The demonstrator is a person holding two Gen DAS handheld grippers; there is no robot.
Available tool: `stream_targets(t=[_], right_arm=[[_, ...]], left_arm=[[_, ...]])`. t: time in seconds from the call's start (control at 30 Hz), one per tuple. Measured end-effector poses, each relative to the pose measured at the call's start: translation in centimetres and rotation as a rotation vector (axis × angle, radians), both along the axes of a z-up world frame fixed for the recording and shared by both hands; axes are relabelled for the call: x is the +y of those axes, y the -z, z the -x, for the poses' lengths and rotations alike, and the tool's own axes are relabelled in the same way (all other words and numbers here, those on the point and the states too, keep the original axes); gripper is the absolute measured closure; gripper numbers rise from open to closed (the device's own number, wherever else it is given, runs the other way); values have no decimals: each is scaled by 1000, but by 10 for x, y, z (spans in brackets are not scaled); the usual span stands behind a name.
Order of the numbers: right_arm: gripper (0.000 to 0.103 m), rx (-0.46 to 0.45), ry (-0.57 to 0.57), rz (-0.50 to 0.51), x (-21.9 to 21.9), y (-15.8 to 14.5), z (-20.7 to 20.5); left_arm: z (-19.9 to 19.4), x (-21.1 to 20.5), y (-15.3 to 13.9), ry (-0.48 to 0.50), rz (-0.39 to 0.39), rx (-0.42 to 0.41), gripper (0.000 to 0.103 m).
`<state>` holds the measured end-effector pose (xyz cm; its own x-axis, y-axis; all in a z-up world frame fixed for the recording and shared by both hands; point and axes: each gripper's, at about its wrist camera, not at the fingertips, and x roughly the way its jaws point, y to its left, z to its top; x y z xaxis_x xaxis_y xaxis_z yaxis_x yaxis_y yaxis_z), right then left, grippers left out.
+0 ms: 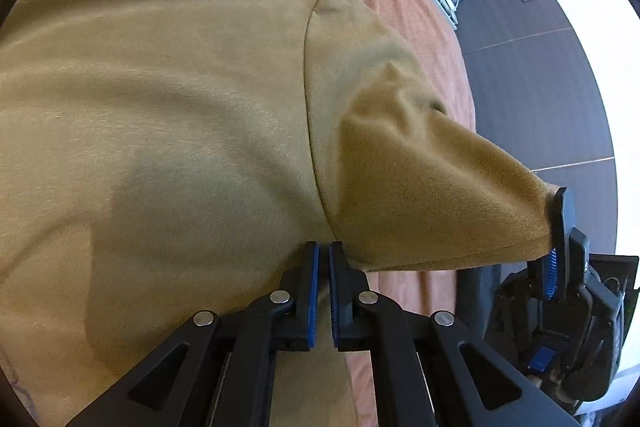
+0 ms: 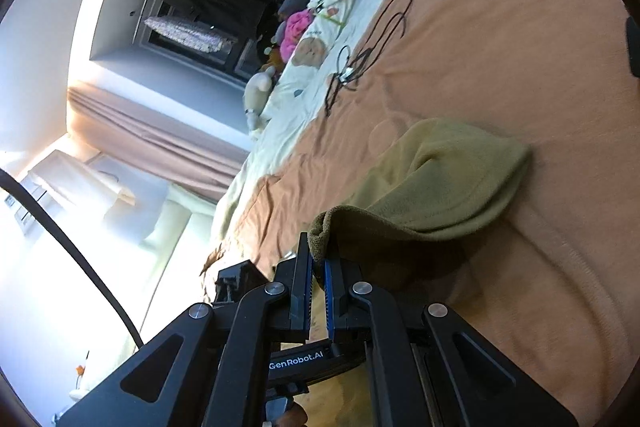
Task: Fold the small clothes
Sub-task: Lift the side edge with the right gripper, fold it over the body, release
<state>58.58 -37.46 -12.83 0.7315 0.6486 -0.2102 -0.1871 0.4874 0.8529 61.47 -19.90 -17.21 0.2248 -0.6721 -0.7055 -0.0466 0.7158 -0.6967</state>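
A black cable (image 2: 372, 43) lies on the orange blanket (image 2: 500, 39), stuffed toys (image 2: 296, 27) beyond

matt olive fleece garment (image 1: 180, 115), orange cloth bedspread (image 2: 500, 39)

Both wrist views sit close over the olive garment (image 1: 180, 107), seemingly from opposite ends.

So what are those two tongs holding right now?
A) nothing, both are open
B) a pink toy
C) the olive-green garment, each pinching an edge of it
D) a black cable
C: the left tongs are shut on the garment's edge, and the right tongs pinch a lifted corner of it over the orange blanket; the cable lies untouched farther off.
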Motion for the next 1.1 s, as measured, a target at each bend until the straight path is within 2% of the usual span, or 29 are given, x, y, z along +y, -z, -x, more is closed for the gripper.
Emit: stream_targets(t=[0.3, 0.4, 0.63, 0.7, 0.73, 0.77, 0.83, 1.0, 1.1], right_arm=[[101, 6, -97, 79, 5, -2, -20], [101, 38, -147, 123, 11, 2, -32], [99, 126, -270, 210, 32, 7, -61], [93, 180, -280, 238, 33, 12, -71], [75, 211, -283, 235, 31, 14, -76], [44, 225, -283, 227, 29, 15, -79], [19, 225, -254, 224, 18, 12, -81], [19, 181, -182, 160, -23, -4, -85], [19, 222, -112, 175, -47, 1, -92]], left_arm=[[14, 58, -28, -67, -88, -38, 99], [16, 82, -38, -106, -113, -52, 99], [21, 107, -56, -162, -149, -73, 99], [20, 114, -59, -171, -154, -75, 99], [21, 115, -60, -173, -158, -77, 99], [21, 115, -62, -173, -163, -78, 99], [19, 113, -63, -168, -171, -81, 98], [21, 98, -68, -121, -196, -96, 98], [18, 80, -68, -83, -203, -110, 96]])
